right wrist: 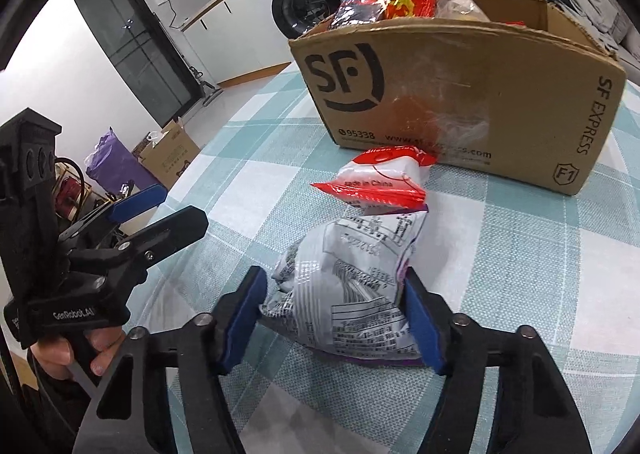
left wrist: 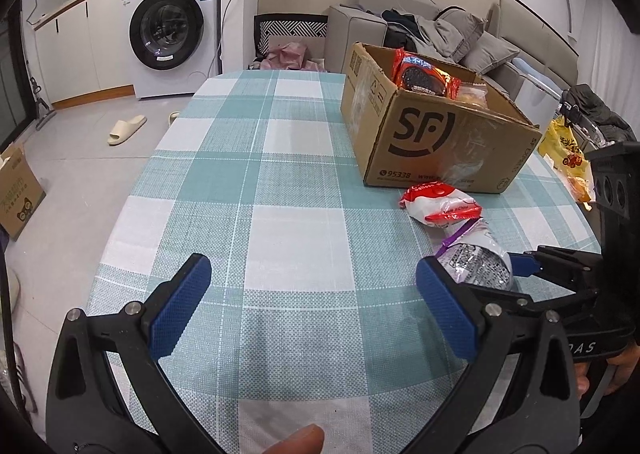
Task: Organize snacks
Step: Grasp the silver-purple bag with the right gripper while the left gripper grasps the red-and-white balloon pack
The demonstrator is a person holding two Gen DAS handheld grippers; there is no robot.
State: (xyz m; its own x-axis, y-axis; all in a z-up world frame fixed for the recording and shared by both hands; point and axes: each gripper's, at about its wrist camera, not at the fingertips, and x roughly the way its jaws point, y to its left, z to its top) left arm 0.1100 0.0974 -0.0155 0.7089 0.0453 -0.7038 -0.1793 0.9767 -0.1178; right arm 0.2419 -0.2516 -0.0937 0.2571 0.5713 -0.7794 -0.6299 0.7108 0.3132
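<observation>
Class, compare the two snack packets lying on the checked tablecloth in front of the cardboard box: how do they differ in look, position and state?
The silver-and-purple packet is crinkled foil with black print; the red-and-white packet is smoother with red ends. The silver-and-purple packet lies farther from the cardboard box; the red-and-white packet lies just before its front wall. The right tongs pinch the silver-and-purple packet; nothing grips the red-and-white packet. Both are sealed packets on the tablecloth, outside the box.
</observation>
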